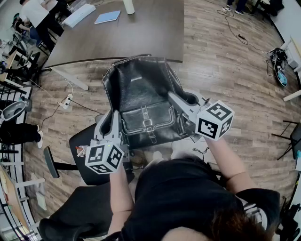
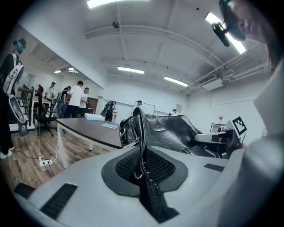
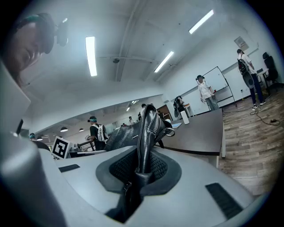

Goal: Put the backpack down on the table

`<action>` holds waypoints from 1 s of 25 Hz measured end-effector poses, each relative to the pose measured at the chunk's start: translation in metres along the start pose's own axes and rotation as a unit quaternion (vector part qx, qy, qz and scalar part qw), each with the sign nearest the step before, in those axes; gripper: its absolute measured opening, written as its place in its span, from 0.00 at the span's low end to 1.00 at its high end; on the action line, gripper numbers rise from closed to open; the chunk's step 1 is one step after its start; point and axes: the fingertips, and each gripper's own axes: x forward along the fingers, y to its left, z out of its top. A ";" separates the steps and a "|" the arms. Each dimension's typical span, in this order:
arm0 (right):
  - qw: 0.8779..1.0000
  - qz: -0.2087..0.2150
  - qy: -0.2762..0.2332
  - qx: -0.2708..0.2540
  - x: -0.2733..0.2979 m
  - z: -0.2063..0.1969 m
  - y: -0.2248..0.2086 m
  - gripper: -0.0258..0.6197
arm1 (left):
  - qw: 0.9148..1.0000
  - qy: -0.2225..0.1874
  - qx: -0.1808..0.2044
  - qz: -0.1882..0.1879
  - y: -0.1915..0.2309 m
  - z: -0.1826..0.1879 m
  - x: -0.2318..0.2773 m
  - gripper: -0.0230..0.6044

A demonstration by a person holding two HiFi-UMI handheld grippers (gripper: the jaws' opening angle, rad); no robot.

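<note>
A black leather backpack [image 1: 141,101] with a buckled front pocket hangs in the air in front of the person, short of the dark table [image 1: 136,33]. My left gripper [image 1: 114,129] is shut on the backpack's left side edge [image 2: 141,146], which runs up between its dark pads. My right gripper [image 1: 181,104] is shut on the backpack's right side edge [image 3: 144,146]. The bag [image 2: 177,133] lies roughly flat between the two grippers, its top toward the table [image 2: 88,128]. In the right gripper view the table [image 3: 199,128] stretches off to the right, behind the bag.
On the table lie a blue notebook [image 1: 107,17], a white box [image 1: 79,15] and a white cylinder [image 1: 128,6]. A black office chair [image 1: 70,164] stands at lower left. A power strip with cables [image 1: 67,101] lies on the wooden floor. People stand at the far left.
</note>
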 end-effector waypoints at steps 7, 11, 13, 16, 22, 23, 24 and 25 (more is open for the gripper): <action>1.000 -0.005 -0.005 0.008 -0.001 -0.002 0.000 0.12 | 1.000 -0.002 0.004 -0.003 0.000 0.001 0.000 0.14; 1.000 -0.011 -0.007 0.012 -0.006 -0.003 -0.001 0.12 | 1.000 -0.002 0.004 -0.008 -0.004 0.001 0.002 0.14; 1.000 -0.013 -0.007 0.011 -0.008 -0.003 -0.002 0.12 | 1.000 -0.003 0.004 -0.011 -0.005 0.000 0.003 0.14; 1.000 -0.013 -0.007 0.009 -0.010 -0.001 -0.004 0.12 | 1.000 -0.004 0.004 -0.012 -0.009 0.001 0.004 0.14; 1.000 -0.009 -0.011 0.006 -0.010 0.006 -0.008 0.12 | 1.000 -0.012 0.008 -0.011 -0.012 0.008 0.008 0.14; 1.000 -0.007 -0.012 0.006 -0.008 0.009 -0.010 0.12 | 1.000 -0.014 0.010 -0.010 -0.012 0.011 0.011 0.14; 1.000 -0.005 -0.013 0.005 -0.006 0.013 -0.013 0.12 | 1.000 -0.016 0.012 -0.009 -0.012 0.015 0.015 0.14; 1.000 -0.003 -0.014 0.006 -0.005 0.017 -0.018 0.12 | 1.000 -0.017 0.014 -0.007 -0.014 0.019 0.020 0.14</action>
